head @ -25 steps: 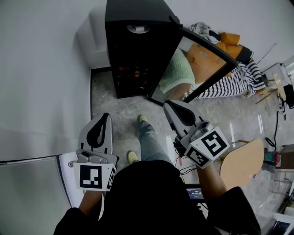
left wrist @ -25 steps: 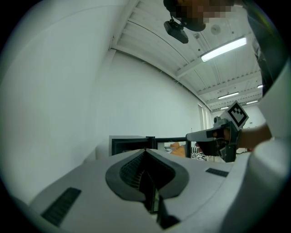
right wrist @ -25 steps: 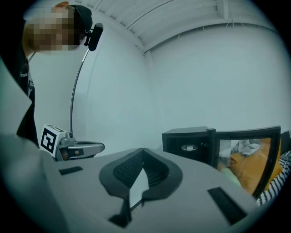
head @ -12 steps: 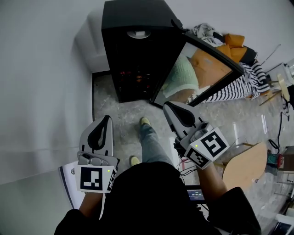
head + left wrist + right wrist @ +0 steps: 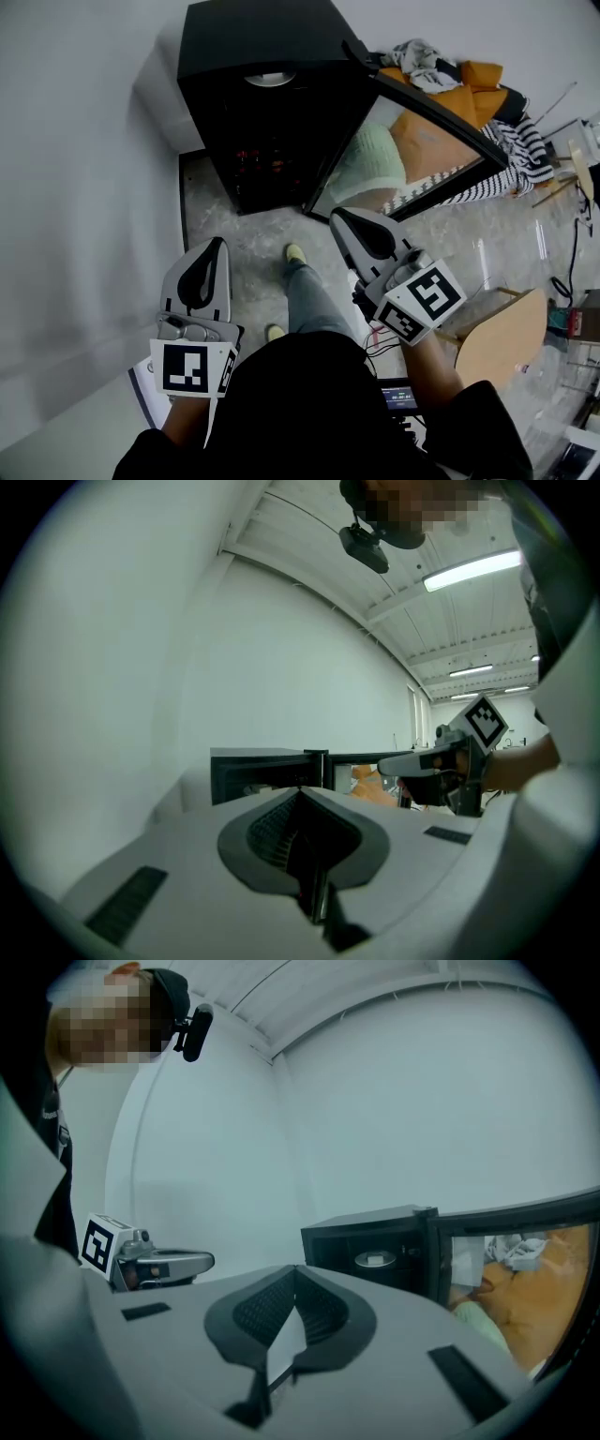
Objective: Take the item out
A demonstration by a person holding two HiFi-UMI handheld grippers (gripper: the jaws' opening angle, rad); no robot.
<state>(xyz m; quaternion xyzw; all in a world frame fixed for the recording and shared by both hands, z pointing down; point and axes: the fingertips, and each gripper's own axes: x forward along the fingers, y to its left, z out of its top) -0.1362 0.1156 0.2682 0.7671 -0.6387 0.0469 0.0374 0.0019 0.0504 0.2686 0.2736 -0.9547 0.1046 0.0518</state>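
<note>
**Head view.** The inside of the black cabinet (image 5: pixel 272 37) is dark. On its upper shelf a round pale item (image 5: pixel 270 79) shows, too dim to identify. Lower down, small reddish things (image 5: pixel 262 159) glow at the front edge of a shelf, and what they are cannot be made out. The cabinet's glass door (image 5: pixel 422 141) stands swung open to the right, and pale green and orange shapes show in its pane. Beyond the door a heap of clothes (image 5: pixel 459 80) lies on the floor (image 5: pixel 244 244), partly cut off by the door's frame. The person's dark torso covers the lower middle, and one shoe (image 5: pixel 294 253) points at the cabinet. A round wooden board (image 5: pixel 497 337) stands at the right. The left gripper (image 5: pixel 218 242) and the right gripper (image 5: pixel 337 216) are both held well short of the cabinet. The only print is the black-and-white square pattern on each cube.

**Left gripper view.** The left gripper (image 5: pixel 300 794) has its jaws pressed together with nothing between them. The cabinet (image 5: pixel 253 771) stands beyond them against the white wall.

**Right gripper view.** The right gripper (image 5: pixel 295 1271) is closed and empty. Past it the round item (image 5: pixel 375 1260) sits on the cabinet's upper shelf, well apart from the jaws. The open door (image 5: pixel 525 1222) is cut off at the right edge.
</note>
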